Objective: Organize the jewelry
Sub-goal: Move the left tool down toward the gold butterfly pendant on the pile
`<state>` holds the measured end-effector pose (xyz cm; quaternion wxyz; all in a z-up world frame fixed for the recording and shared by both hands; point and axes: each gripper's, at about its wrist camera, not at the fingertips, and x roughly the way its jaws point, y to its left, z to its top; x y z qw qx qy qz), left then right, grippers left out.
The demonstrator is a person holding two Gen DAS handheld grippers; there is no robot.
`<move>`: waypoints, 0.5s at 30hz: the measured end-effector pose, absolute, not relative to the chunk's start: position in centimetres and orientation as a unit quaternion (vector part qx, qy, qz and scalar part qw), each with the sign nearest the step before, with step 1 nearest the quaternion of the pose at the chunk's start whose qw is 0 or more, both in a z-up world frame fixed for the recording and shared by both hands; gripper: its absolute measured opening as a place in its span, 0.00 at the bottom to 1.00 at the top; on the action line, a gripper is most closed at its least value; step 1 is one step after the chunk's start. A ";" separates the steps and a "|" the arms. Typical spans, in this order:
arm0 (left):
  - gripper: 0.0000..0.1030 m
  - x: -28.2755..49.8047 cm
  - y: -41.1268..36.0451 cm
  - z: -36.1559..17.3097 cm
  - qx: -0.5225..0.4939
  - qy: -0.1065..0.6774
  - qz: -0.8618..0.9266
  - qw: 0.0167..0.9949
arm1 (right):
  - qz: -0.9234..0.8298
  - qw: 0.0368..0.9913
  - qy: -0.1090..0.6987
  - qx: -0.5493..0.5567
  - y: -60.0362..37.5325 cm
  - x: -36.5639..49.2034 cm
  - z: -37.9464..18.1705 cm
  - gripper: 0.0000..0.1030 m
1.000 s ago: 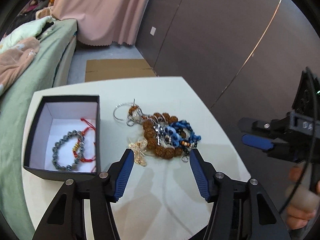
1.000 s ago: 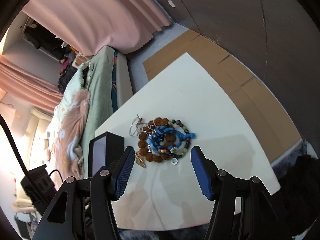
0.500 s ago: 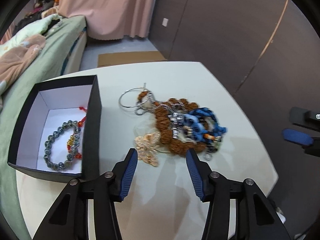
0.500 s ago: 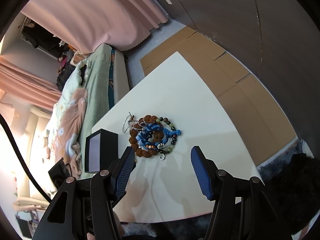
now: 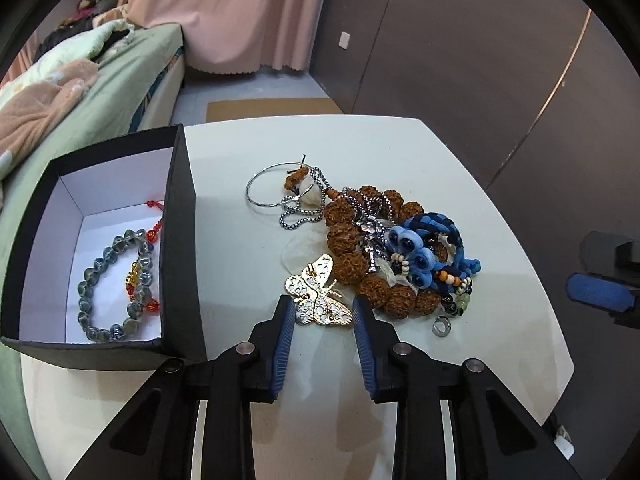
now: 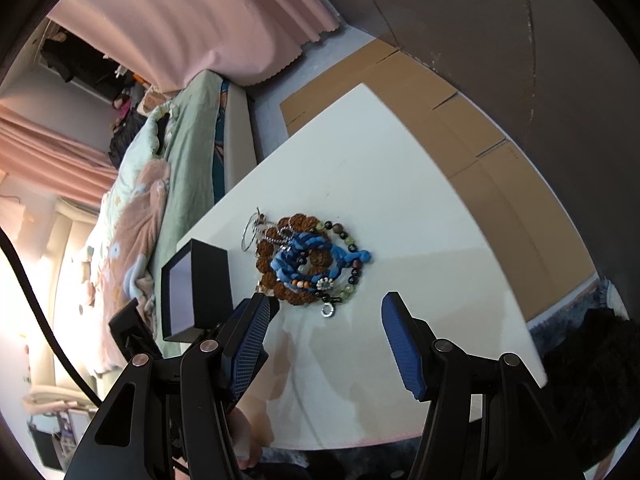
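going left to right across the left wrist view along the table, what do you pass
black box with the grey bead bracelet inside → gold butterfly brooch between the left gripper tips → brown bead bracelet → blue woven bracelet → right gripper beyond the table's edge

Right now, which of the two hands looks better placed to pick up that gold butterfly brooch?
The left. Its fingers have just been closing and sit either side of the butterfly brooch, beside the black box. The right gripper hangs open farther off, with nothing between its fingers.
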<state>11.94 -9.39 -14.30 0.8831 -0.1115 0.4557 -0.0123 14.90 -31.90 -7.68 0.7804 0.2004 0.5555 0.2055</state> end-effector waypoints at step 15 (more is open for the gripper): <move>0.00 10.3 -7.3 -9.5 -0.154 0.417 -0.043 0.895 | 0.224 0.780 0.553 0.189 -27.8 16.0 -8.7 0.57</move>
